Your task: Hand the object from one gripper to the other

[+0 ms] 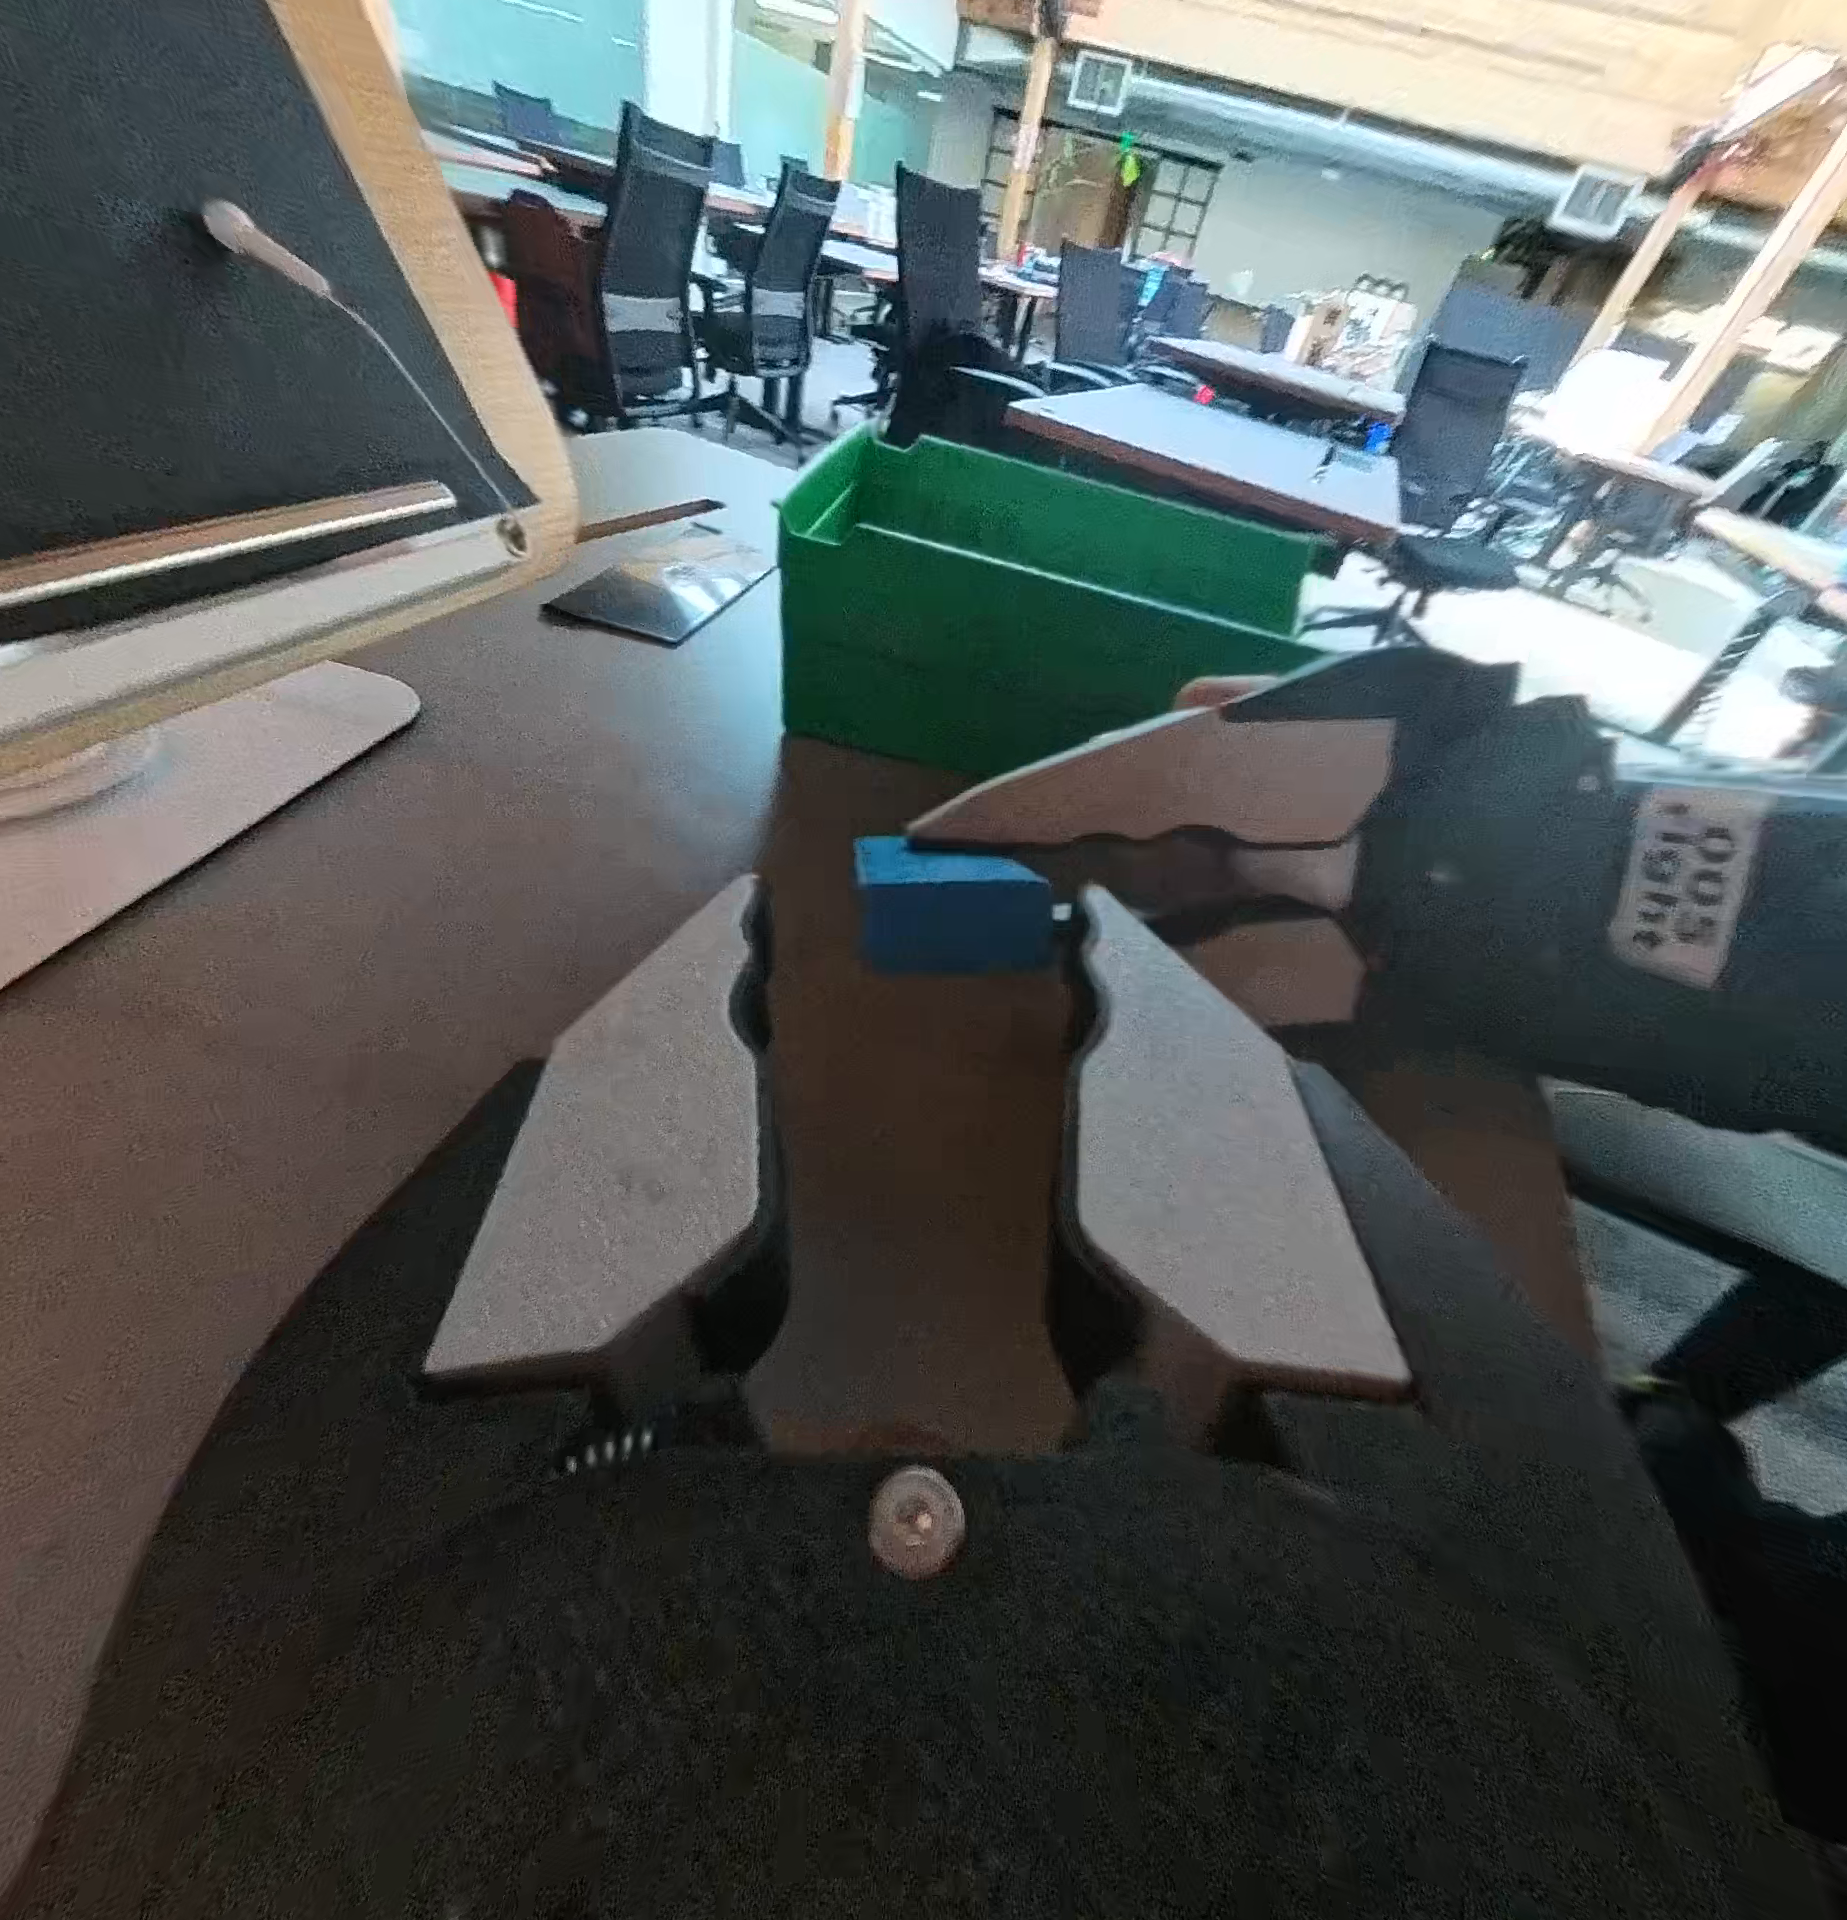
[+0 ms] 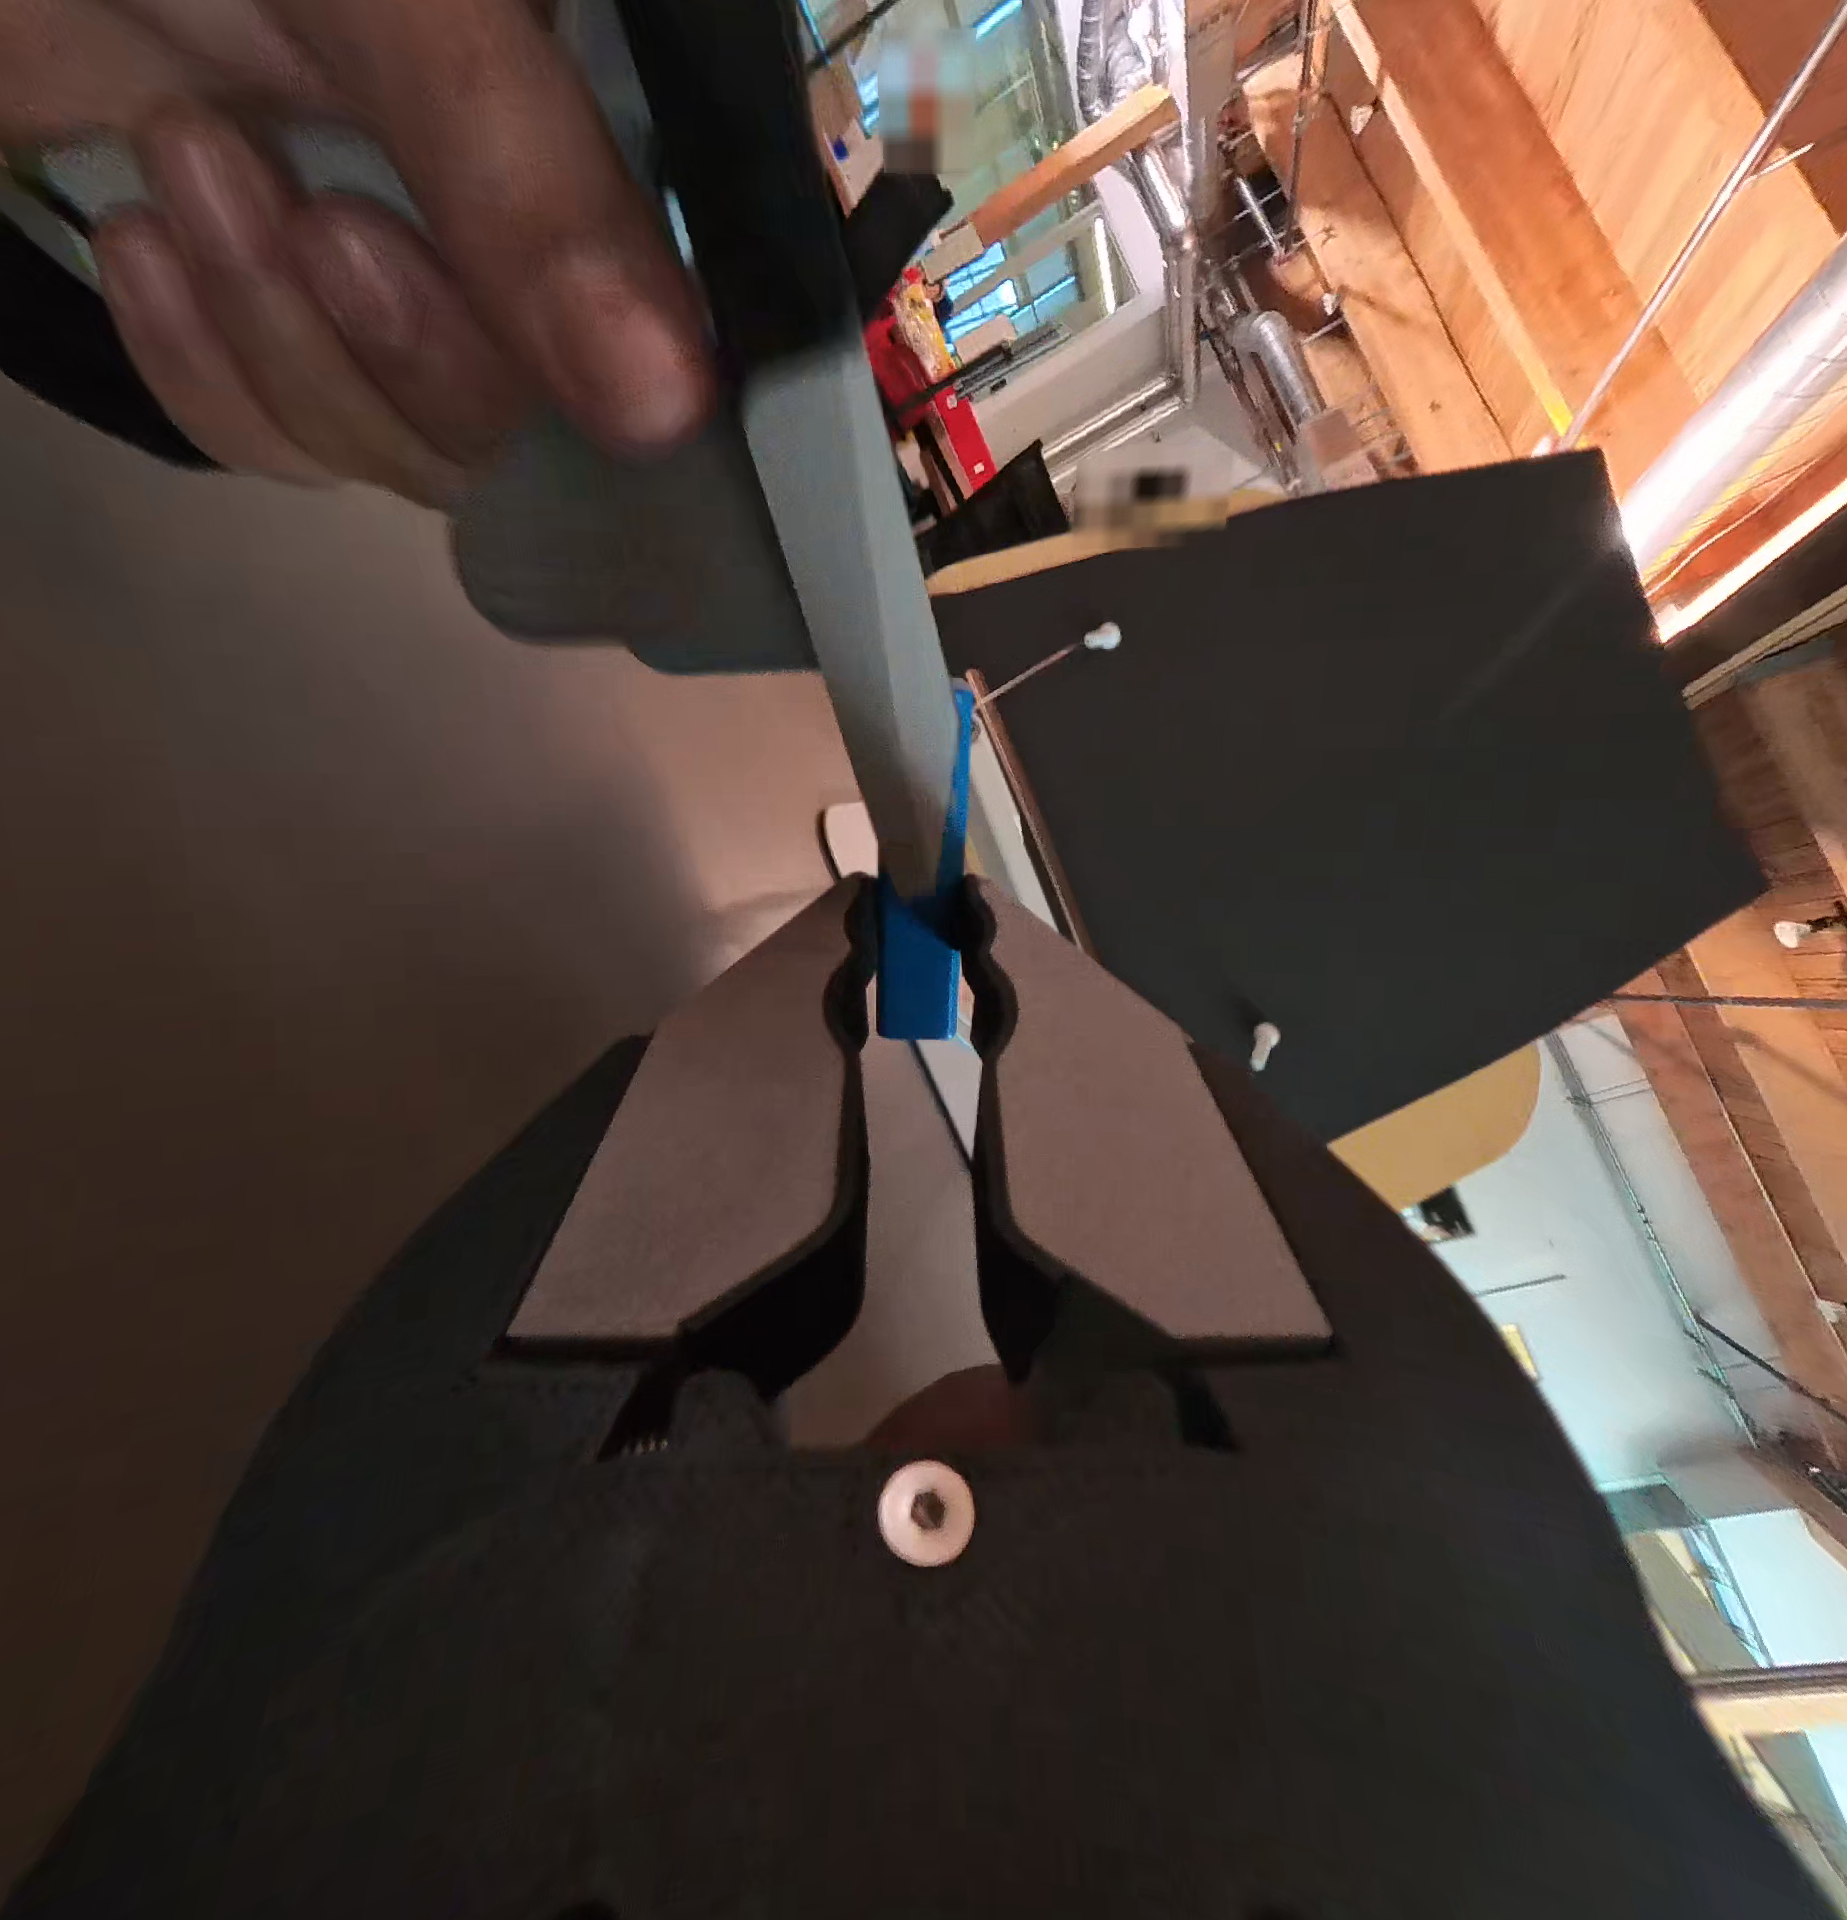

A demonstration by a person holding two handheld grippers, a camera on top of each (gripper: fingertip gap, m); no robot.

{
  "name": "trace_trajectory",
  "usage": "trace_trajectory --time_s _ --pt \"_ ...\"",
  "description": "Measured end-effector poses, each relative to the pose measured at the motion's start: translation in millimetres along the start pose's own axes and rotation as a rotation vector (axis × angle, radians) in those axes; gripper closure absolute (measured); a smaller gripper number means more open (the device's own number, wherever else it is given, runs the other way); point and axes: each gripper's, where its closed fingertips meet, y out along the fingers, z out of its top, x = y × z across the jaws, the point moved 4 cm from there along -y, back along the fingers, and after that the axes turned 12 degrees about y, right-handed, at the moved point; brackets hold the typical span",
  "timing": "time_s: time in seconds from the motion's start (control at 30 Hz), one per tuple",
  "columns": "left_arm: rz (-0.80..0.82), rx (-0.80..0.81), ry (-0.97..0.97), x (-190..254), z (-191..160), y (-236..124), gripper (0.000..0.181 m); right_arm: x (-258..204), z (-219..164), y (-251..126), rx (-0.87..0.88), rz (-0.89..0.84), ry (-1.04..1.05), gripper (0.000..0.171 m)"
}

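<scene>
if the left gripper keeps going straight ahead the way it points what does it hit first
Most likely the blue block, which sits just past the open left gripper in line with its gap, held by the right gripper. The green bin stands farther behind; depth is uncertain.

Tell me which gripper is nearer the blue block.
Right. The right gripper is shut on the blue block, pinching it between its fingertips. The left gripper is open, its fingers flanking the block without gripping it.
</scene>
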Motion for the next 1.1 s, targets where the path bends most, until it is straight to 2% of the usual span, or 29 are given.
trace_trajectory --time_s 0.03,0.17,0.27,0.33,0.4,0.47,0.6,0.67,0.77,0.83,0.93,1.1 --pt "0.021 -0.020 0.056 1 -1 1 0.147 -2 4 1 0.004 -0.003 0.001 0.160" --pt "0.085 -0.092 0.266 4 -1 0 0.150 -6 3 3 -0.006 -0.002 0.014 0.157" --pt "0.128 -0.256 0.559 5 -9 -2 0.150 -16 -5 1 -0.016 0.098 0.026 0.140" --pt "0.093 -0.304 0.803 14 -11 -5 0.150 -19 -11 -4 -0.022 0.233 0.139 0.129" --pt "-0.038 -0.297 1.034 35 -15 -9 0.150 -16 -14 -9 -0.015 0.346 0.293 0.119" --pt "-0.134 -0.258 1.178 51 -16 -12 0.150 -16 -12 -15 0.012 0.456 0.385 0.108" --pt "-0.193 -0.229 1.286 59 -15 -12 0.150 -23 -7 -24 0.058 0.512 0.319 0.123" --pt "-0.211 -0.239 1.311 59 -18 -11 0.150 -32 -6 -26 0.060 0.535 0.264 0.139" --pt "-0.233 -0.240 1.308 60 -25 -11 0.150 -41 -10 -26 0.017 0.560 0.209 0.141" --pt "-0.185 -0.231 1.283 54 -26 -10 0.150 -40 -11 -24 -0.001 0.544 0.189 0.141" --pt "-0.086 -0.165 1.102 40 -20 -8 0.148 -28 -11 -21 -0.004 0.452 0.163 0.141" --pt "-0.040 -0.150 0.654 12 -8 -13 0.118 2 -12 -14 -0.009 0.181 0.086 0.141"
